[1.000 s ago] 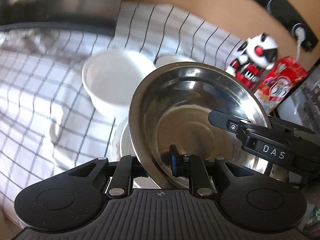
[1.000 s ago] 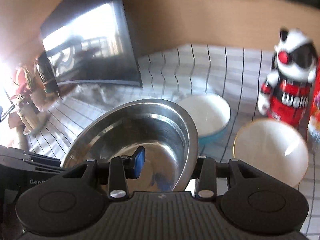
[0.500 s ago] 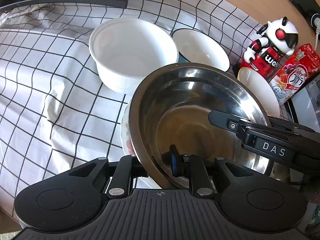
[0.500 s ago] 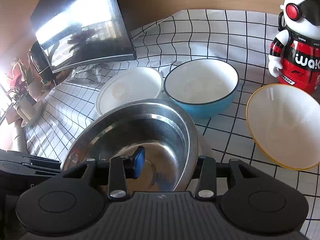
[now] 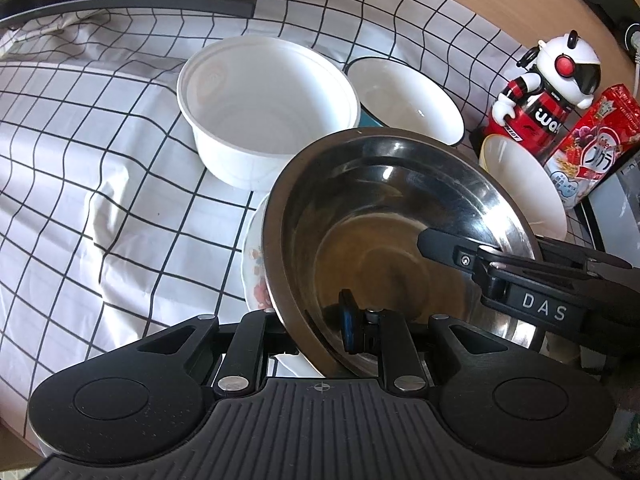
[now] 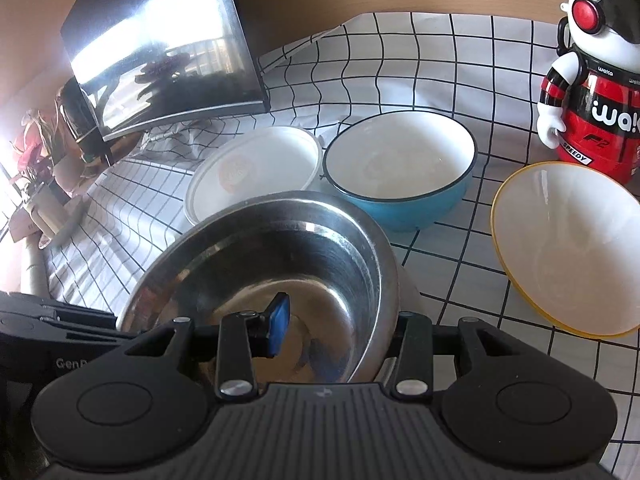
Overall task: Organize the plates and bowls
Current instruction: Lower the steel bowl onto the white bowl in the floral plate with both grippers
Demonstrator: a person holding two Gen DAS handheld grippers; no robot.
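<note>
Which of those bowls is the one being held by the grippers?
The shiny steel bowl: both grippers pinch its rim. The white tub, blue bowl and yellow-rimmed bowl sit untouched.

Sharp, bright daylight from the left glares off the steel bowl [image 5: 400, 216] and monitor [image 6: 160, 52]; fisheye bends the edges.

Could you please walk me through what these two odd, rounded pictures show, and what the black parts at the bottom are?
Each picture comes from a fisheye camera on a hand-held two-finger gripper, looking along its fingers. The left gripper and right gripper each pinch opposite rims of one steel bowl, over a patterned plate. On the checked cloth sit a white tub, a blue bowl and a yellow-rimmed bowl. A toy robot and snack packet stand behind.
</note>
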